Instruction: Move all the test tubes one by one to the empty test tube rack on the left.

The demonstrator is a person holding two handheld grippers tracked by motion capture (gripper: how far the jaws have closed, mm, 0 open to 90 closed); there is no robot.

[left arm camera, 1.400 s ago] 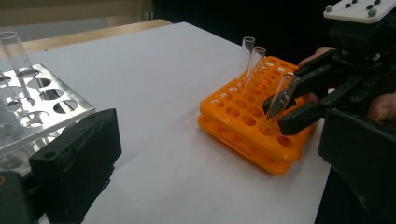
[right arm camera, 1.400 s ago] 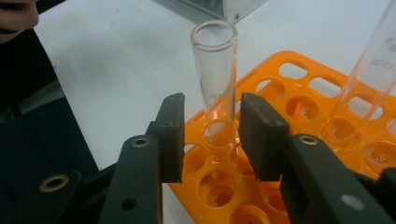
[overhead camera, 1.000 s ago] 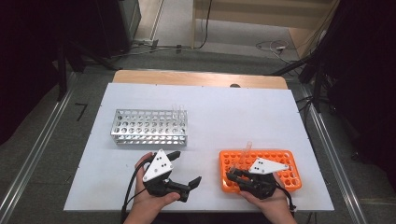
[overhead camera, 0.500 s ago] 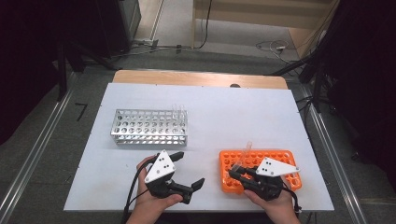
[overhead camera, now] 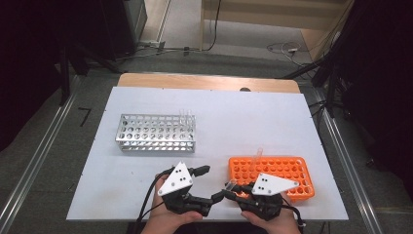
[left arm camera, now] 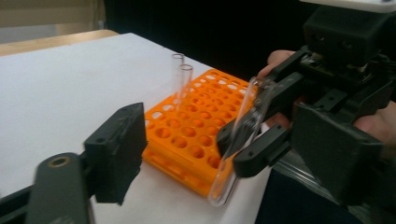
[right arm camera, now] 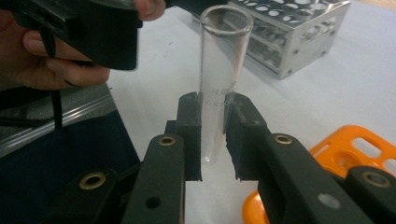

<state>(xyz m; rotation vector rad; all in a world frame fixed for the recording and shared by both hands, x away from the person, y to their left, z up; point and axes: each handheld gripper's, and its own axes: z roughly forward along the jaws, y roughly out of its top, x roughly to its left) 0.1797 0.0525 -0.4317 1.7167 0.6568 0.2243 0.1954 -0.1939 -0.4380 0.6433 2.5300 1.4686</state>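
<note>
Right gripper pinches a clear glass tube at mid-length, lifted clear of the orange rack, mouth toward the left gripper. Left jaws spread wide, empty, flanking the tube, likely set for a handover. Metal rack well apart.

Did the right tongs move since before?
Yes. The right tongs, shut on a test tube, moved left, off the orange rack, toward the left tongs.

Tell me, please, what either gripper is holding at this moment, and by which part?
The right gripper clamps a clear glass test tube around its lower half, above its rounded bottom. The left gripper is open, holding nothing.
</note>
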